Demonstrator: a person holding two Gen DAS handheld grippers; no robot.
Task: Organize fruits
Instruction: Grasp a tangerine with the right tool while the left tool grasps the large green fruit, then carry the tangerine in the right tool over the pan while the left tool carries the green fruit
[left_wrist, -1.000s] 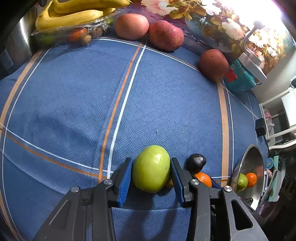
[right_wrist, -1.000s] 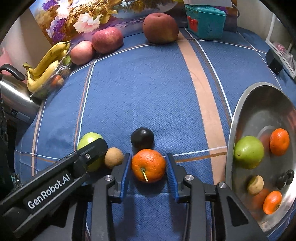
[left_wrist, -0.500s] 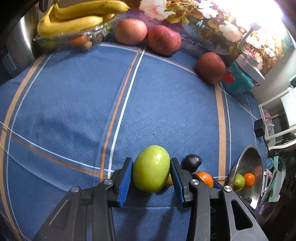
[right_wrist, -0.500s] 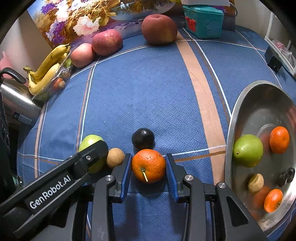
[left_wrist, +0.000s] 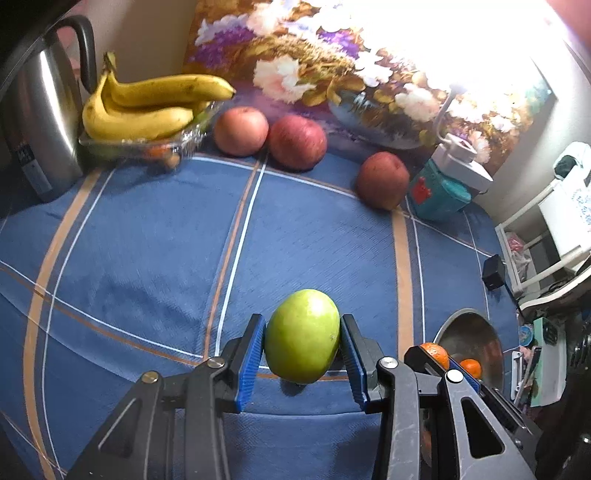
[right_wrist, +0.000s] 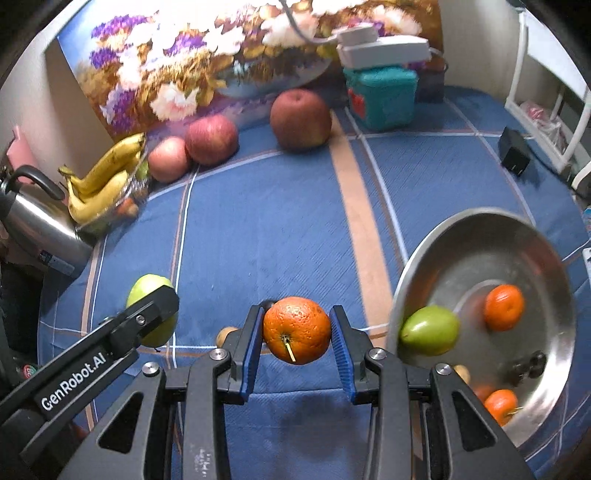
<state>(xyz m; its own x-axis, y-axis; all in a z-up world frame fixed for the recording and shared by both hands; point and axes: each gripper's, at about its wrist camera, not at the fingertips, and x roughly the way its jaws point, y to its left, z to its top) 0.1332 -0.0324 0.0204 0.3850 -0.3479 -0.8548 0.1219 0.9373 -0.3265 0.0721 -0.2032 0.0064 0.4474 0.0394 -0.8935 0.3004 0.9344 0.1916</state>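
1. Bench (left_wrist: 147, 236): blue checked cloth with tan and white stripes.
2. Steel bowl (right_wrist: 480, 236), right side of the bench: holds 1 green fruit (right_wrist: 430, 330), 2 oranges and some small dark fruit.
3. 3 red apples (right_wrist: 301, 118) and a banana bunch (left_wrist: 147, 107) lie along the far edge, well apart from both claws.
4. Left claw (left_wrist: 303, 345): blue pads pressed on both sides of a green mango (left_wrist: 303, 336), held clear above the cloth.
5. Right claw (right_wrist: 297, 338): clamped on an orange (right_wrist: 297, 330), just left of the bowl rim.
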